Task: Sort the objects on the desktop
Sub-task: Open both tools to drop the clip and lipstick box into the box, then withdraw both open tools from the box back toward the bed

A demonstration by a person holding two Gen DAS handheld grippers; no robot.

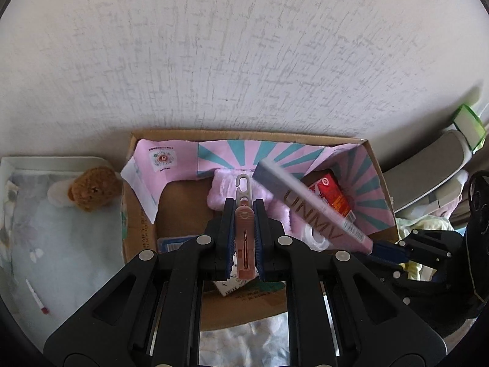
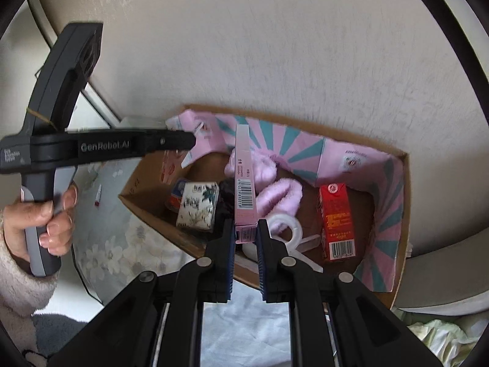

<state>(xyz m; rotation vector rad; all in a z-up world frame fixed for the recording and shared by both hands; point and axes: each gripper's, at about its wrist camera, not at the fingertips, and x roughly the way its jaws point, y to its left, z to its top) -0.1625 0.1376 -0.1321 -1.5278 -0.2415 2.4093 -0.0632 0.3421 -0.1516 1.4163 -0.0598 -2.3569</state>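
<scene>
Soft, even daylight in both views, no harsh glare. The fisheye bends everything near the dark rounded edges. The long pink box point(image 1: 311, 211) looks motion-smeared, and the cardboard box point(image 2: 400, 214) interior sits a bit dim, probably shade.

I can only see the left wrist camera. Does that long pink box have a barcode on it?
Observer: Yes, the pink box has a barcode along one side.
Child: What's under the clip?
Observer: A white packet with dark leaf prints, lying in the carton.
Child: Who holds the left tongs?
Observer: A hand in a fuzzy sleeve grips the handle.
</scene>
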